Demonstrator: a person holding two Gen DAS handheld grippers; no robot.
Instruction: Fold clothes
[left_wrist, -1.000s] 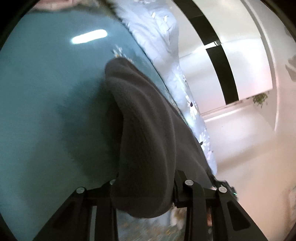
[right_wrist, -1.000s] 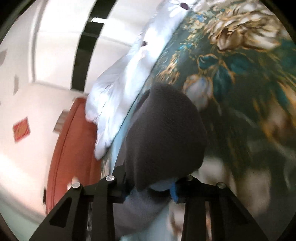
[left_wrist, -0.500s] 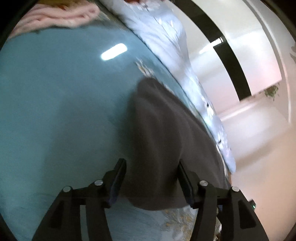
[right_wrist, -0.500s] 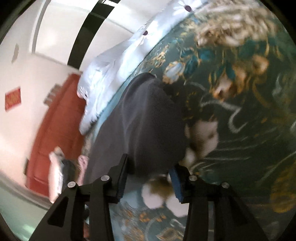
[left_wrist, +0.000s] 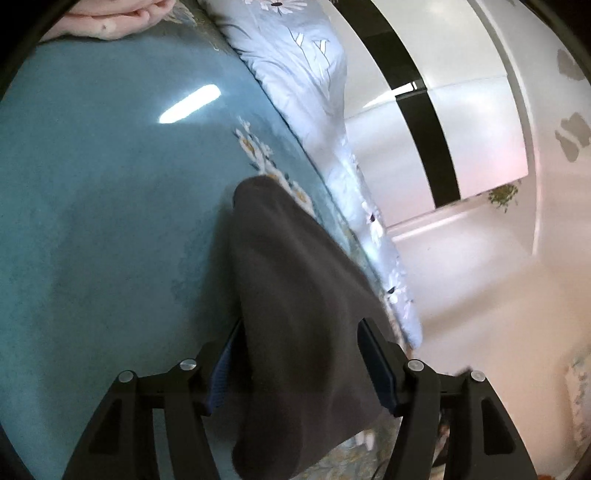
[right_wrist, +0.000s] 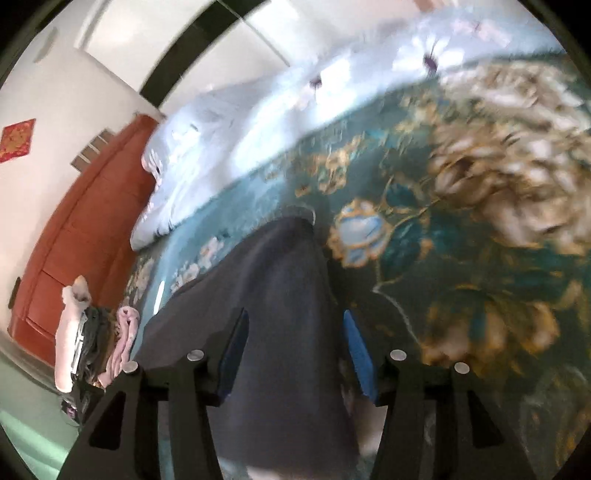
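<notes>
Both grippers, left (left_wrist: 301, 354) and right (right_wrist: 293, 350), are spread wide around the dark grey fleece garment (left_wrist: 295, 314) lying on the teal floral bedspread (left_wrist: 110, 221), guessing so it settles flat

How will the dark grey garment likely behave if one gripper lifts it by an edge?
The dark grey garment is probably floppy: it lies draped over the teal bedspread, following its contours. It looks thick and fleecy, so perhaps heavier than thin cloth. The matte nap suggests it should not slip easily.
</notes>
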